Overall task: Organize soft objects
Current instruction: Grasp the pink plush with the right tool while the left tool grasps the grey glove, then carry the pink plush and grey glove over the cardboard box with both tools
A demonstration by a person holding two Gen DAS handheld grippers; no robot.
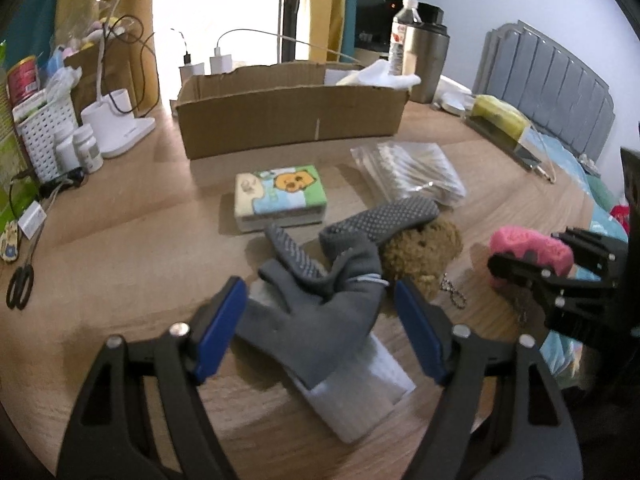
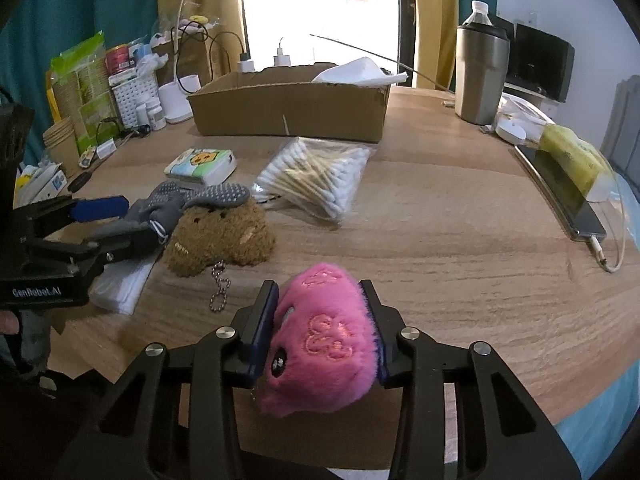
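1. While the right gripper [image 2: 320, 320] clenches a pink plush toy [image 2: 320, 344] between its blue pads, it holds the toy just above the wooden surface [image 2: 460, 240], on the near side of the cardboard box [image 2: 288, 108] and well apart from it.
2. The left gripper [image 1: 320, 320] stands released, its jaws spread on either side of a grey glove [image 1: 316, 316] without pressing it.
3. That glove lies on a white folded cloth [image 1: 360, 400], nearer than the cardboard box, with a second grey dotted glove [image 1: 384, 220] draped across its top.
4. The dotted glove rests partly on a brown plush toy [image 2: 220, 240], which lies between the cardboard box and the pink plush toy; a bead chain [image 2: 220, 288] trails from it onto the surface.
5. In front of the cardboard box sit a cartoon-printed tissue pack [image 1: 280, 196] and a clear bag of cotton swabs [image 2: 316, 180], side by side.
6. A white cloth [image 2: 360, 70] pokes out of the cardboard box at its right end.
7. A steel tumbler [image 2: 480, 76] stands right of the cardboard box, and a white desk lamp [image 1: 120, 128] stands to its left.
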